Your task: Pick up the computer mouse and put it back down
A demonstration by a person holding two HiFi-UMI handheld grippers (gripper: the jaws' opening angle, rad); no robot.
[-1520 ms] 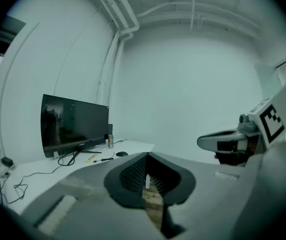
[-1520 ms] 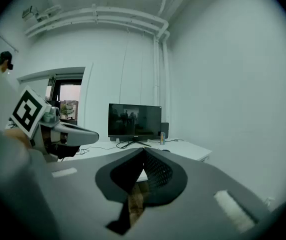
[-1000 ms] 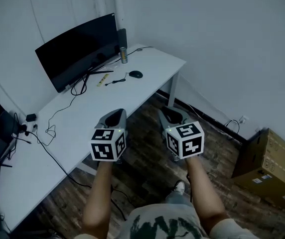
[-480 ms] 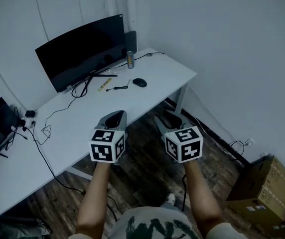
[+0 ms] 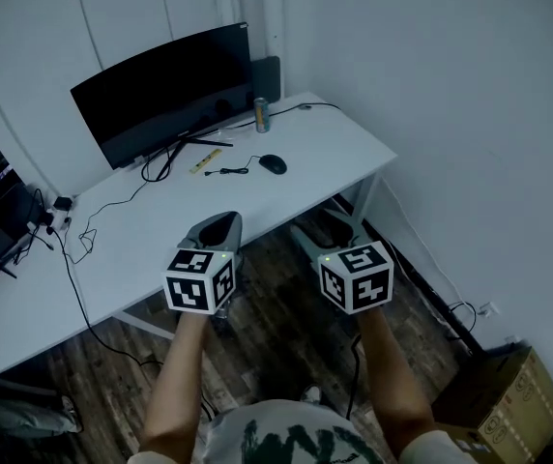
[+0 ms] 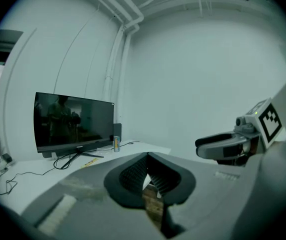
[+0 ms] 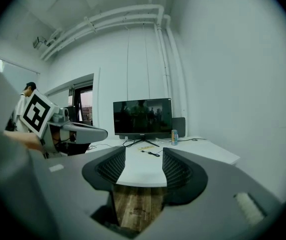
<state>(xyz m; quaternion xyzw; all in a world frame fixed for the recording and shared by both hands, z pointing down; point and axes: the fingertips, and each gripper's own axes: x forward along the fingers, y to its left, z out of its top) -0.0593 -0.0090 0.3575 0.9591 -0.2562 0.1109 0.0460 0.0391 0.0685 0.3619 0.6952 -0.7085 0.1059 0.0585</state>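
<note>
Right gripper (image 7: pixel 139 165): my jaws are opening, nothing between them.
Left gripper (image 6: pixel 147 178): jaws together, empty.
Mouse (image 5: pixel 273 163): on the white desk (image 5: pixel 151 235), well ahead of me, near the can (image 5: pixel 261 115).
Approach: I reckon I should straddle its sides squarely, clear of the loose cable (image 5: pixel 226 172).

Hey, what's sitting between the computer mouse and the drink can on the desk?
Nothing. In the head view, only bare white desk separates the computer mouse from the drink can.
</note>
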